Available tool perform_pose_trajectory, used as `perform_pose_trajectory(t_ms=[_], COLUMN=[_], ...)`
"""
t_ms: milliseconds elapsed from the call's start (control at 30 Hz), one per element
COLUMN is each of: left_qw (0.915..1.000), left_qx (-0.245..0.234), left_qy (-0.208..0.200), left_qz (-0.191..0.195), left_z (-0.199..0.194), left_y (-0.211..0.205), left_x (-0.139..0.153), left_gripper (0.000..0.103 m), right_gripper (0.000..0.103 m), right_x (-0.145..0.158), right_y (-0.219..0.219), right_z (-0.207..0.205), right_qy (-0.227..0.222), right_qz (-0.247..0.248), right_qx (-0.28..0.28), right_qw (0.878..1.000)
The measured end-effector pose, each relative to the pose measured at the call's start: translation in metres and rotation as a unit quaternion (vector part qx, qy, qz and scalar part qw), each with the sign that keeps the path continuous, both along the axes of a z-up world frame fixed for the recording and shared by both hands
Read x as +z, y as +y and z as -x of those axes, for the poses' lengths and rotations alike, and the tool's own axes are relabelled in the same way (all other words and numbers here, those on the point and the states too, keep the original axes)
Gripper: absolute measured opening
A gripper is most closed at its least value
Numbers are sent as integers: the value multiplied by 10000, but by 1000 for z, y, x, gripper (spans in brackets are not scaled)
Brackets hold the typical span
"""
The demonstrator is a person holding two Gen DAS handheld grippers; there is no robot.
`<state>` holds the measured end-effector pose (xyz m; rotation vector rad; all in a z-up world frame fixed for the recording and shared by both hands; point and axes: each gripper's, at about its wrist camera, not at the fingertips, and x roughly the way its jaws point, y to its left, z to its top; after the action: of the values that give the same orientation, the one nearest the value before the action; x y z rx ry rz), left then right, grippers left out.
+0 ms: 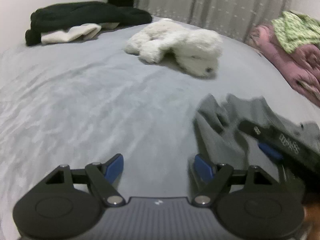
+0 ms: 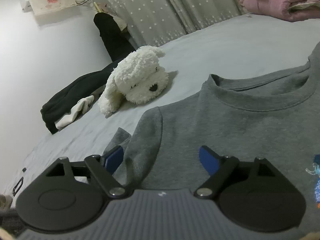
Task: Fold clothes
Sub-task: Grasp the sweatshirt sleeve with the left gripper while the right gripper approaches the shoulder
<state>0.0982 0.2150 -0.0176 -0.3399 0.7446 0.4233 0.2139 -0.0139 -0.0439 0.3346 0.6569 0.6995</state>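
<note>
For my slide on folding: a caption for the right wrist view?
Open right tool over a grey sweatshirt spread on the bed, plush dog behind.

Grey sweatshirt (image 2: 230, 124) cut off (right edge).

— What carries everything here?
— A bed (image 1: 80, 100) under a pale grey, lightly wrinkled sheet.

— What lies on it in the left wrist view?
— At ten o'clock a black garment (image 1: 88, 16) with a cream cloth (image 1: 74, 34) against its near edge. At one o'clock a white plush dog (image 1: 180, 48), on its side. At three o'clock folded pink bedding (image 1: 288, 60) with a green patterned cloth (image 1: 296, 28) on top. At four o'clock a crumpled part of the grey sweatshirt (image 1: 220, 124).

— And in the right wrist view?
— The sweatshirt (image 2: 230, 124) lies spread from centre to three o'clock, collar towards the curtain; the dog (image 2: 138, 80) is near its shoulder, apart from it.
</note>
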Motion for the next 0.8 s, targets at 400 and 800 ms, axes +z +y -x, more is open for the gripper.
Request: perform_pose_trajectory(t_ms=[400,800], left_qw=[9979,9931], left_qx=[172,-142], left_qy=[-582,-1077], left_qz=[-245,443], left_z=[-38,-33], left_y=[17,21], left_x=[-19,-23], left_gripper=[69,0], right_gripper=[92,92], right_x=[-3,-4], right_y=[-1,2], right_z=[-3,-2], right_qy=[27,-18], right_qz=[-117,-54], right_qx=[104,87], right_qw=[9999,9999])
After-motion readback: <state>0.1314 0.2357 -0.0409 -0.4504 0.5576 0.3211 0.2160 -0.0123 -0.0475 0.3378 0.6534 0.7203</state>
